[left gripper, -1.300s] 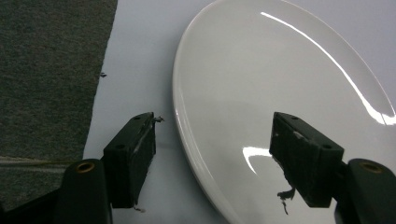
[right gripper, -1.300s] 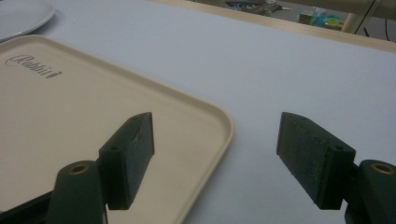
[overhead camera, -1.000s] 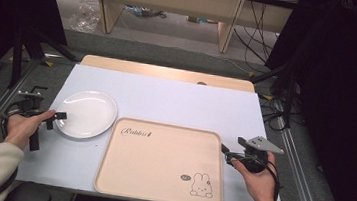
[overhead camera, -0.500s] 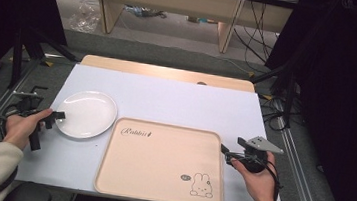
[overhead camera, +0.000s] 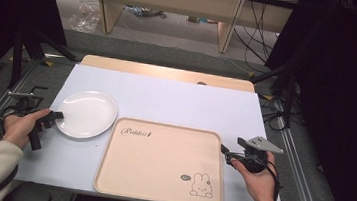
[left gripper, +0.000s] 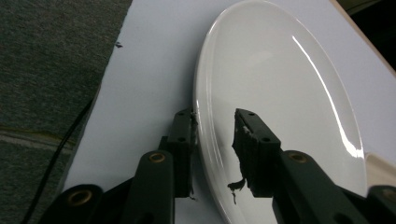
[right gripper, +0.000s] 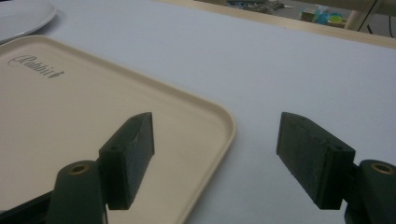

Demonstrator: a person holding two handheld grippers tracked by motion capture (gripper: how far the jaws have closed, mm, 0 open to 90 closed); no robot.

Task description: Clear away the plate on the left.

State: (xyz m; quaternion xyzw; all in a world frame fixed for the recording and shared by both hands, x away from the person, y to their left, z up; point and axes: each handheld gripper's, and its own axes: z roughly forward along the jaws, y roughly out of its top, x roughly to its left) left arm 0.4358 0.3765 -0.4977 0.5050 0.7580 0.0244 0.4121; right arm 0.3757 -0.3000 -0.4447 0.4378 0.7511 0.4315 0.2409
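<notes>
Now the left gripper [overhead camera: 53, 116] sits at the left rim of the white plate [overhead camera: 86, 113], held in the person's left hand [overhead camera: 20, 126] at the table's left edge. Seen from the left gripper view, its two black jaws straddle the plate's rim [left gripper: 201, 140]: one jaw lies outside on the pale blue table cover [left gripper: 149, 70], the other over the plate's glossy inner face. The jaws have just been closing with the rim between them; the outer jaw looks to be right against the rim, while a narrow gap shows between the inner pad and the china, so the pinch is not clearly made.

The plate lies flat on the left part of the table, just beside the upper left corner of the beige tray [overhead camera: 160, 161], apart from it by a thin strip of cover. The tray lies at the front middle, printed with the word Rabbit near its upper left and a small rabbit drawing [overhead camera: 201, 185] near its lower right.

The right gripper [overhead camera: 226, 153] rests in the right hand [overhead camera: 258, 178] just off the tray's right edge. In the right gripper view its jaws stand wide apart with nothing between them, the left jaw over the tray's corner [right gripper: 224, 126], the right one over bare cover.
</notes>
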